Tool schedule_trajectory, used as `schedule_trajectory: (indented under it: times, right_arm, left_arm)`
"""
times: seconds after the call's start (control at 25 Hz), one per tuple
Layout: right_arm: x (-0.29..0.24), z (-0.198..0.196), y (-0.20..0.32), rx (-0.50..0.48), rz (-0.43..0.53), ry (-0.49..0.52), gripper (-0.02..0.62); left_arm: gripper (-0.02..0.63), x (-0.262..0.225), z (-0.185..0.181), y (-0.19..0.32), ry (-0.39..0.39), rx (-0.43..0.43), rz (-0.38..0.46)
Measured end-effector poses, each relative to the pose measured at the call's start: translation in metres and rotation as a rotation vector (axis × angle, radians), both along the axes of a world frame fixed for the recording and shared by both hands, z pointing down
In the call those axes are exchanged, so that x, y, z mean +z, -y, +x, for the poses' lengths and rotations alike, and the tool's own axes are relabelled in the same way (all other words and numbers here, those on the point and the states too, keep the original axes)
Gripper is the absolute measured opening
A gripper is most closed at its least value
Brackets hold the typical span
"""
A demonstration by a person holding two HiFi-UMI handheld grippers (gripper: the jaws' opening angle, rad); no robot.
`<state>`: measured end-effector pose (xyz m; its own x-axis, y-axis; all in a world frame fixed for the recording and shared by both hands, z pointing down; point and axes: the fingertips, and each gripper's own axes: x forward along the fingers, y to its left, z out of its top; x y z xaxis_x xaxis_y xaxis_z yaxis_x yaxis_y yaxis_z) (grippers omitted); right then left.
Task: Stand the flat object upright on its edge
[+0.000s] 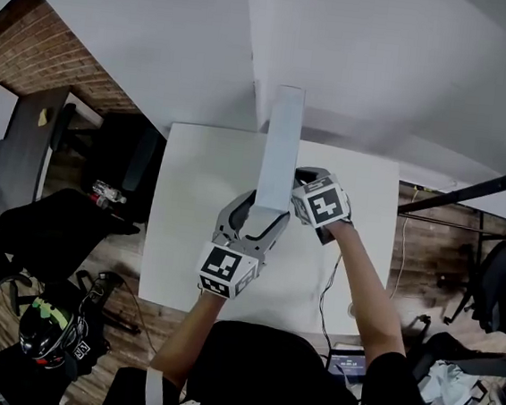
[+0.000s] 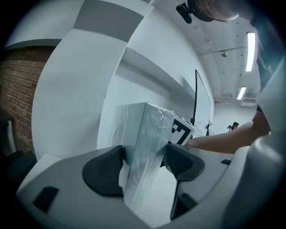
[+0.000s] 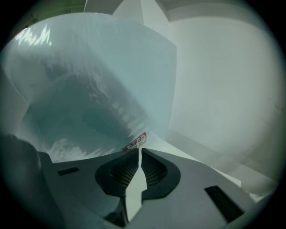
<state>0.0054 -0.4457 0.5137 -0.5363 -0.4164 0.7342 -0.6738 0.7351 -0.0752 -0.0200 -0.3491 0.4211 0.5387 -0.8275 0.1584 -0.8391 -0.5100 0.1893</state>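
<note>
A flat white box (image 1: 281, 146) wrapped in clear film rises tall and narrow above the white table (image 1: 187, 226). My left gripper (image 1: 260, 220) is shut on its lower end. In the left gripper view both dark pads (image 2: 105, 172) press the box (image 2: 149, 134) from either side. My right gripper (image 1: 311, 181) sits just right of the box, jaws shut with nothing between them. In the right gripper view the shut jaws (image 3: 137, 154) face the box's broad film-covered face (image 3: 94, 89), close to a small red label (image 3: 136, 142). The right gripper's marker cube (image 2: 181, 132) shows behind the box.
A thin cable (image 1: 327, 286) runs over the table's right part. Dark chairs (image 1: 71, 223) and a helmet (image 1: 46, 328) crowd the floor on the left. A black pole (image 1: 470, 193) crosses at the right. White wall stands behind the table, brick wall (image 1: 44, 49) to the left.
</note>
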Motion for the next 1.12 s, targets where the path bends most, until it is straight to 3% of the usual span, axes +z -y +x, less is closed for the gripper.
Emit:
schedule_trajectory:
  times: [0.76,1.12]
  right_arm:
    - [0.000,0.004,0.008,0.023,0.013,0.022,0.054]
    - [0.004,0.025,0.006,0.078,0.010,0.010,0.054]
  left_arm:
    - [0.307,0.001,0.003,0.007,0.022,0.031,0.016]
    - [0.307,0.000,-0.007,0.007,0.010,0.014,0.004]
